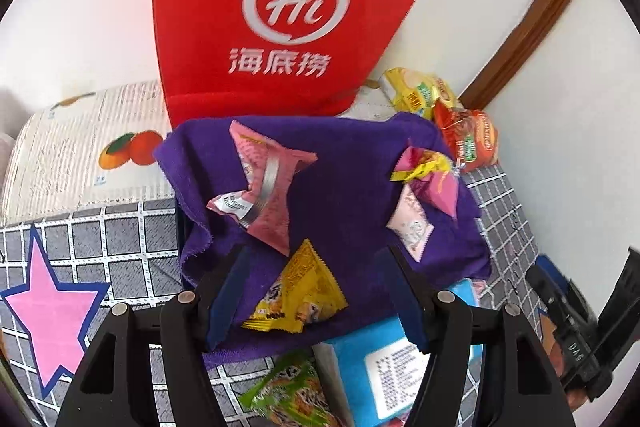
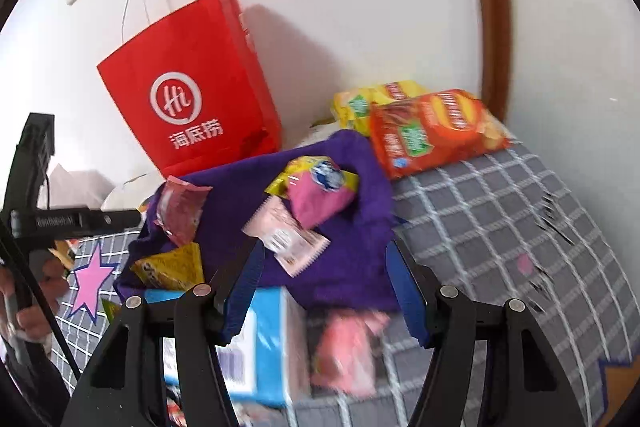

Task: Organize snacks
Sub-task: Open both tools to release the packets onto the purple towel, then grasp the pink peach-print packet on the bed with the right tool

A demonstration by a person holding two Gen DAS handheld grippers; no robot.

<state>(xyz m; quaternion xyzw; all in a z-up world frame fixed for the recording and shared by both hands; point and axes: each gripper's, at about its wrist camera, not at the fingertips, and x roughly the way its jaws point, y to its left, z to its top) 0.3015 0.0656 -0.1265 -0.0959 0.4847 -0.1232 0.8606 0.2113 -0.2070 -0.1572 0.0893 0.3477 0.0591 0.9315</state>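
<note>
Bright, fisheye-warped, motion-blurred foreground.

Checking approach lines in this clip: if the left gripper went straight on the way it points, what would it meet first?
Probably the yellow triangular snack packet, lying on the purple cloth between the open fingers of the left gripper. Depth is uncertain; the pink foil packet lies farther on.

Right gripper (image 2: 324,287): fingers (image 2: 244,291) standing apart, nothing between them, hovering over a purple cloth (image 2: 352,259).
Cloth: lying on a grey checked sheet (image 2: 500,227), carrying a yellow packet (image 2: 168,267), a red packet (image 2: 178,213), a pale pink packet (image 2: 288,235) and a pink-and-yellow packet (image 2: 320,191).
Blue box (image 2: 264,347): sitting just beside the cloth's near edge, next to a blurred pink packet (image 2: 348,351).
Red bag (image 2: 192,95): standing against the wall.
Orange chip bag (image 2: 432,131): lying against a yellow chip bag (image 2: 368,103) behind it.
</note>
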